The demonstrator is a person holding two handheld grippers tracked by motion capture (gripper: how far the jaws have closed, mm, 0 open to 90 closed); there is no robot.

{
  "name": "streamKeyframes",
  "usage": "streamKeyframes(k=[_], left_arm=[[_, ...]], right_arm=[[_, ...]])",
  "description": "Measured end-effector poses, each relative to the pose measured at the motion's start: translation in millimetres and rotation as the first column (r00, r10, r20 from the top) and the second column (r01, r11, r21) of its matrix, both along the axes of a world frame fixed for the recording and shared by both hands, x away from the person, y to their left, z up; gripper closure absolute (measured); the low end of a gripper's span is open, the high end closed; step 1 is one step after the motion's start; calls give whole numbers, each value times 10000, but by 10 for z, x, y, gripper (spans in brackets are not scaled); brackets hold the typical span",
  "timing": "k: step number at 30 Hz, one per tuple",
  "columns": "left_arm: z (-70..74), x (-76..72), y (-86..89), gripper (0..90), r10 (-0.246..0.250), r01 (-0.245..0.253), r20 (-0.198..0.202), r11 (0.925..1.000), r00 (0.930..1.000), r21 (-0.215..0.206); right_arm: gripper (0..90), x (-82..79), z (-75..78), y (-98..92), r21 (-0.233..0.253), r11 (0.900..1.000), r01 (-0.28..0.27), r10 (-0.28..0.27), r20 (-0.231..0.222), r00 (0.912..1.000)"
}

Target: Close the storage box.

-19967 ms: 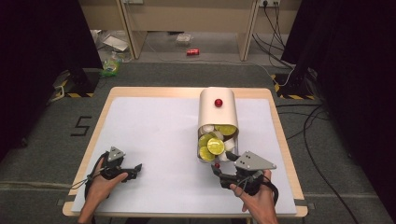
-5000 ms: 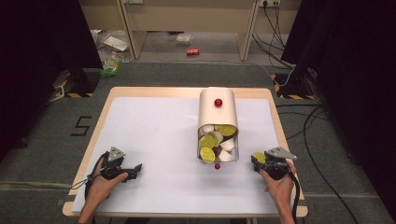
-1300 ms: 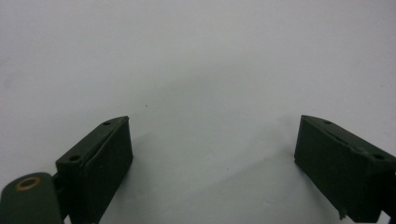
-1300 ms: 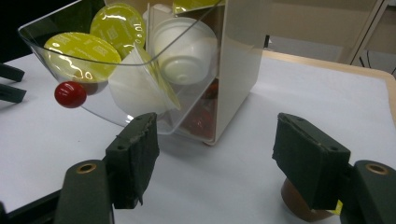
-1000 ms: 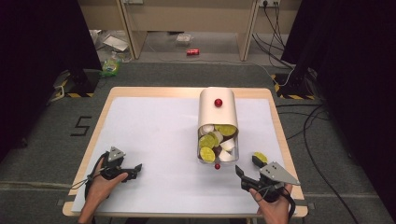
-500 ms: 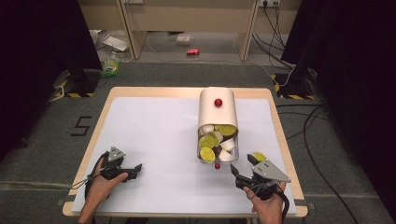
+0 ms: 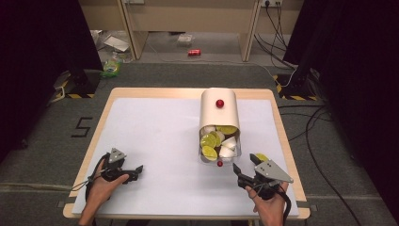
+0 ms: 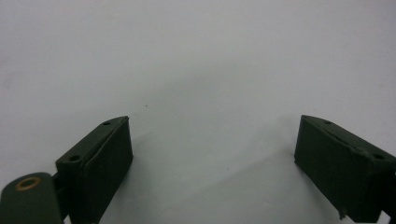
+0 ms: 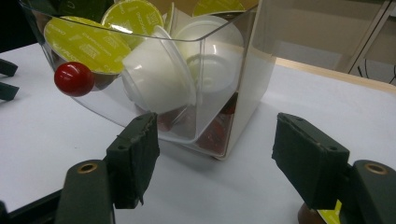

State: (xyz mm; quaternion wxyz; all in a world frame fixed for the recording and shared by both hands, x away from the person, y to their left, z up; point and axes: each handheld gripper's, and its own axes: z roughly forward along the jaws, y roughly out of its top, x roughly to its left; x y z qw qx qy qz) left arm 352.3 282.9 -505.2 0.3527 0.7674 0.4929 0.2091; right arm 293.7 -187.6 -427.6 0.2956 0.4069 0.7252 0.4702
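A cream capsule dispenser (image 7: 219, 109) with a clear drawer (image 9: 196, 93) is seen a little right of the centre of the high view, on the white table (image 7: 155, 136). The drawer is pulled open toward the lower edge of the frame and is filled with capsules (image 7: 210, 140), some showing a lime-green foil lid, some a white cup. One capsule (image 7: 261, 157) lies apart on the table, at the lower right, just beside the right gripper (image 7: 241, 170).

The right gripper is held with its jaws spread wide and nothing between them; in the right gripper view the drawer front with its red knob (image 9: 74, 78) stands just beyond the jaws. The left gripper (image 7: 137, 169) is at the lower left of the high view, well apart from the dispenser, also released and empty, over bare table.

A capsule is judged to be light and stiff at the rim, but the foil is thin and the smooth plastic wall may slip. It is best taken across the body under the rim, with a gentle squeeze, not on the foil.
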Motion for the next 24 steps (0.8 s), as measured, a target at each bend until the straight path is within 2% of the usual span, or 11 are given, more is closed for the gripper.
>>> streamKeyframes(k=[24], left_arm=[[0,2,2,105,-2,2,-17,10000,10000,-21]], right_arm=[[295,79,1,22,27,9999,163,-163,97,9998]])
